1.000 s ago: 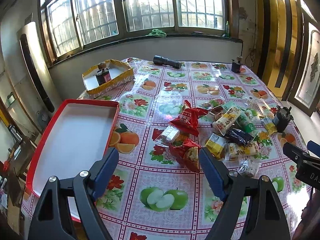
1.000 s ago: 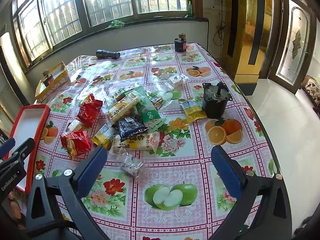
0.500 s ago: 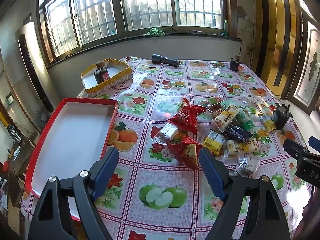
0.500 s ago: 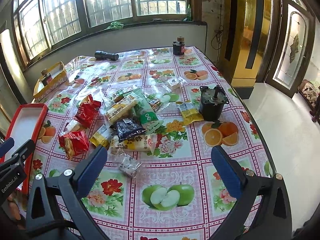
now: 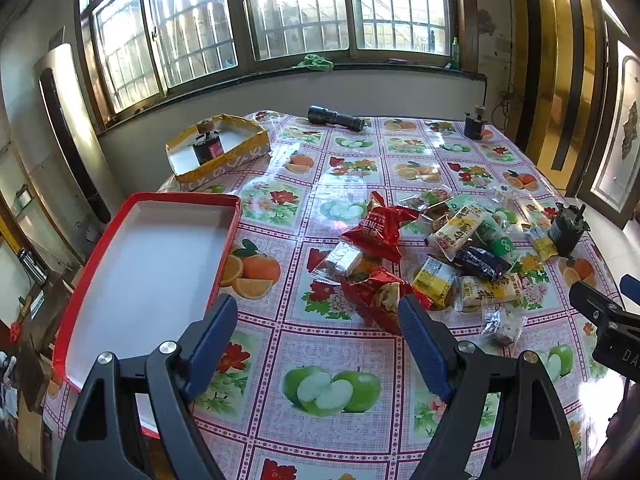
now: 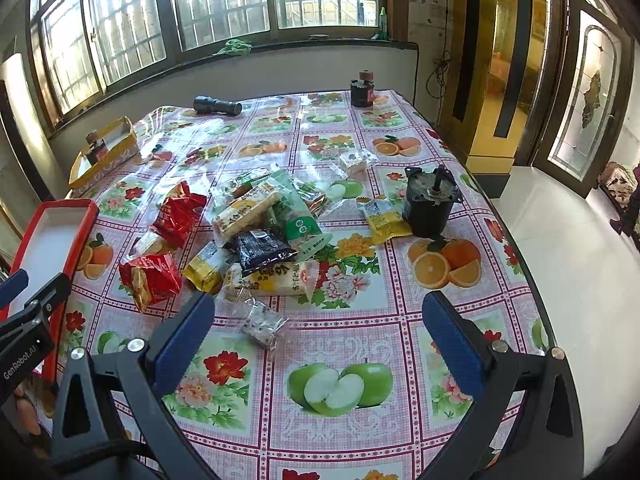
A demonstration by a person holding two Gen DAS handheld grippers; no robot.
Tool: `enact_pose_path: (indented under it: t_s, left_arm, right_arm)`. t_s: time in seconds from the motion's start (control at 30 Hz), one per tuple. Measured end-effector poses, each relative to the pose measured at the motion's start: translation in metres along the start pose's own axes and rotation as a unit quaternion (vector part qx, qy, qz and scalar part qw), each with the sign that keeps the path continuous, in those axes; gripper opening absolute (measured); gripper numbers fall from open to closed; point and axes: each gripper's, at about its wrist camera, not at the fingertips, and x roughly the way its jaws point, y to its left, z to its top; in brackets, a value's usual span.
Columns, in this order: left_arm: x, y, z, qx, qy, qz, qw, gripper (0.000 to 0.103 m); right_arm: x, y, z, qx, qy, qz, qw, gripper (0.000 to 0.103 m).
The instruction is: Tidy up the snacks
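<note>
A pile of wrapped snacks (image 5: 460,256) lies on the fruit-print tablecloth; it also shows in the right wrist view (image 6: 256,236). A red packet (image 5: 378,294) lies nearest my left gripper (image 5: 318,332), which is open and empty above the table's near part. A red-rimmed tray (image 5: 144,276) with a bare white floor lies to the left, and shows in the right wrist view (image 6: 52,232). My right gripper (image 6: 320,340) is open and empty, just behind a small clear packet (image 6: 262,322).
A yellow box (image 5: 218,152) with a dark bottle stands at the far left. A black flashlight (image 5: 336,118) and a dark jar (image 5: 475,124) lie at the far side. A black motor (image 6: 430,204) stands right of the snacks. The table's right edge (image 6: 520,264) drops to the floor.
Both grippers have pulled back and risen slightly, so the table looks a little farther away. Both stay open. Nothing on the table moved.
</note>
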Motion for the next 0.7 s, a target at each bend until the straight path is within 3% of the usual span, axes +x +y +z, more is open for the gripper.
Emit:
enact_pose_path:
  t_s: [0.13,0.37,0.7]
  left_arm:
    - [0.019,0.018,-0.001,-0.022,0.035,-0.056,0.9976,0.082]
    - [0.053,0.031,-0.009,-0.038,0.079,-0.111,0.9900,0.082]
    - [0.085,-0.007,0.004,0.023,0.098,-0.130,0.9863,0.082]
  right_arm:
    - [0.009,-0.004,-0.009,-0.011,0.003,0.050,0.999,0.103]
    - [0.039,0.007,-0.033,-0.049,0.044,0.060,0.996,0.102]
    - [0.078,0.027,-0.027,-0.070,0.073,0.098,0.990,0.100]
